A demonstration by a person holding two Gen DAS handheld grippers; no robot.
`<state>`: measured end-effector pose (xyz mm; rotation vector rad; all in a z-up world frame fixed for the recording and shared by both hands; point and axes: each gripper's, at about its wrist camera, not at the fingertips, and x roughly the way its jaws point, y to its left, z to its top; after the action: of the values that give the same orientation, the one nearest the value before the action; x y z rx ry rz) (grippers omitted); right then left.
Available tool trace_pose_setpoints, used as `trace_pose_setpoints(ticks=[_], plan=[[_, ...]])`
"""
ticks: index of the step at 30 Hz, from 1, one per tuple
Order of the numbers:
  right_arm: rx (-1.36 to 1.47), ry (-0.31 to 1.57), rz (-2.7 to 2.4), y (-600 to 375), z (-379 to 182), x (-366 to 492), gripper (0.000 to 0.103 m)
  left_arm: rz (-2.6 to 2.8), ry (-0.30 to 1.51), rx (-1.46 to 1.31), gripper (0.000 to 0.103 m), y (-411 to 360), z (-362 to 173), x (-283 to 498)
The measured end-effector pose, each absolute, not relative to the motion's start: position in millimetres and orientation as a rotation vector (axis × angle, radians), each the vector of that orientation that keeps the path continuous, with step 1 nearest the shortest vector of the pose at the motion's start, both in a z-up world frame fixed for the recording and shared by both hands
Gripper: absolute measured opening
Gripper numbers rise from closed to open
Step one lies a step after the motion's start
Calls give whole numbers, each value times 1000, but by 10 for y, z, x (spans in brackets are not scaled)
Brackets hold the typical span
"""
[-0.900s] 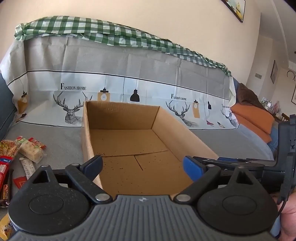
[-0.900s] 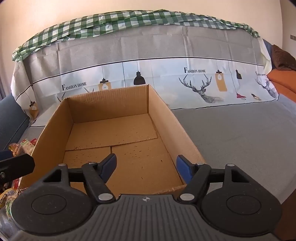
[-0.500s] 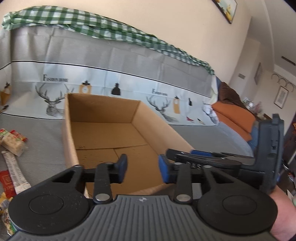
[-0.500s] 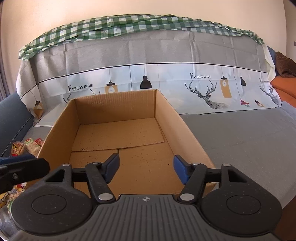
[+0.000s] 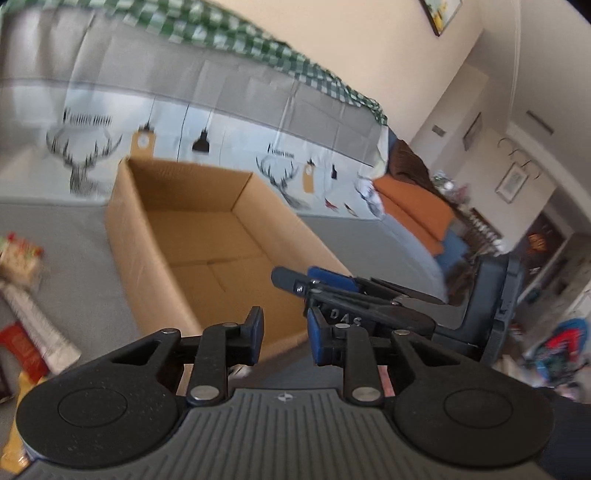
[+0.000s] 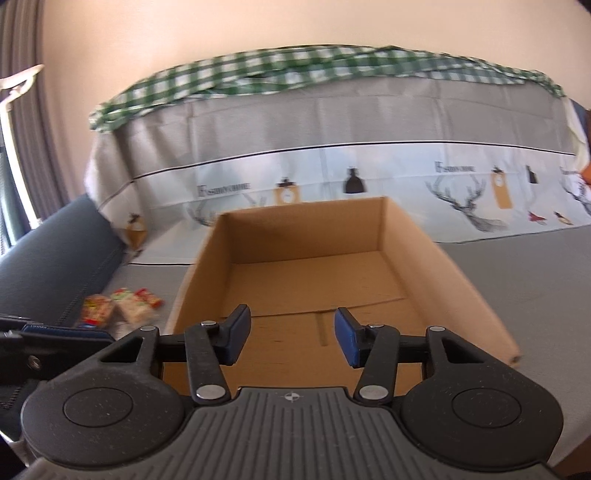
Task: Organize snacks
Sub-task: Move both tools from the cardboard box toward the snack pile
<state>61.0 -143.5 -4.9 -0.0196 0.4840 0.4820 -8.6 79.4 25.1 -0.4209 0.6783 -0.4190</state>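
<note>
What moved: the left tongs have squeezed in from wide to a small gap and swung to the side, so the box now sits left of them. The right tongs have backed up a little from the box.

What that means: I think no snack has been picked yet. The job looks like it is only starting.

Room: a cream wall, with a framed picture high up. Far to the right there are an orange cushion and shelves, too blurry to read.

Cover: a big grey cloth with deer and lamp drawings lies over a sofa-like seat and runs up its back. A green checked cloth sits along the top.

Box: the cardboard box stands open on the grey cloth, right in front of both tongs. Nothing is inside it.

Snacks: the snack packs lie on the cloth just left of the box. More packs show at the left edge of the left view, blurry.

Left tongs now: nearly closed, with nothing between the blue pads.

Right tongs now: half open, with nothing between them, pointing into the box.

What could go wrong: the two tongs are close and could bump.
</note>
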Motion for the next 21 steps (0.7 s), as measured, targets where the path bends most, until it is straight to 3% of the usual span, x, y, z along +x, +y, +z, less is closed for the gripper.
trace_pose_setpoints(ticks=[11,21], plan=[[-56,513,712,-638,-98,257,58,-146,701,-585,28,1993,-311,-609],[-155,485,939,-112,-322,-72,59,32,681,-691,28,2304,-408,-647]])
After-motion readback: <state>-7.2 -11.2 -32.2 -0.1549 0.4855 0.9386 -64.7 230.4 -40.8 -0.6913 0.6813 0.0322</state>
